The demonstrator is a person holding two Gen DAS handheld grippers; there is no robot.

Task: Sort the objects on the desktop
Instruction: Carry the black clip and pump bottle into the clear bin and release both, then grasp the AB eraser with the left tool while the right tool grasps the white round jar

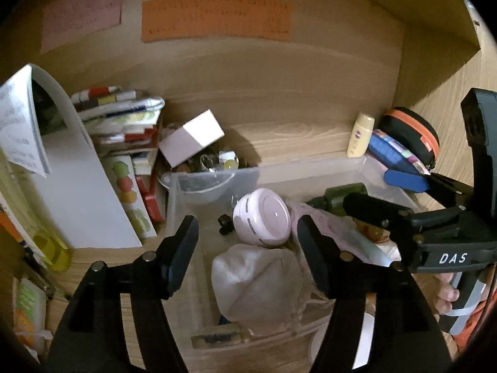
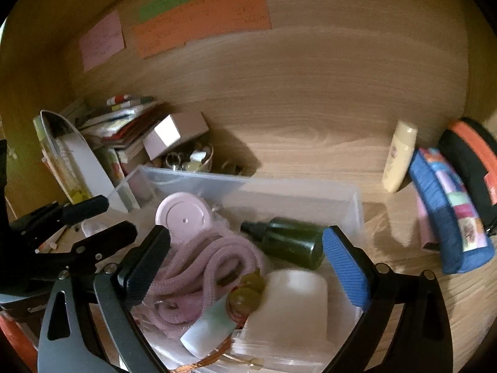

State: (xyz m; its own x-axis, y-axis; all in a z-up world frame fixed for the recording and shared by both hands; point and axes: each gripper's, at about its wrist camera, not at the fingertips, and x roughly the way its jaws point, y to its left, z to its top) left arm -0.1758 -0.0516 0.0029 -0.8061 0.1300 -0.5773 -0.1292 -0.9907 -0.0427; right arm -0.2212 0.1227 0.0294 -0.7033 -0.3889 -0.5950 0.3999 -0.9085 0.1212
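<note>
A clear plastic bin [image 1: 310, 168] [image 2: 357, 205] sits on the wooden desk. In it lie a round pink device [image 1: 264, 217] [image 2: 183, 214], a white cloth pouch [image 1: 257, 286], a dark green bottle [image 2: 292, 242] [image 1: 338, 195] on its side, a pink cord [image 2: 202, 267], amber beads [image 2: 245, 292] and a white block [image 2: 292, 304]. My left gripper [image 1: 248, 248] is open and empty above the pouch. My right gripper [image 2: 245, 261] is open and empty over the cord and bottle; it also shows in the left wrist view [image 1: 388, 195].
A stack of books and papers [image 1: 124, 130] and a tilted white box [image 1: 192, 140] over a bowl of trinkets [image 1: 214, 161] stand left of the bin. A cream bottle [image 1: 360, 136] [image 2: 400, 158], a blue pouch [image 2: 450, 217] and a black-orange case [image 1: 413, 133] stand at right. Coloured notes [image 1: 214, 15] hang on the back wall.
</note>
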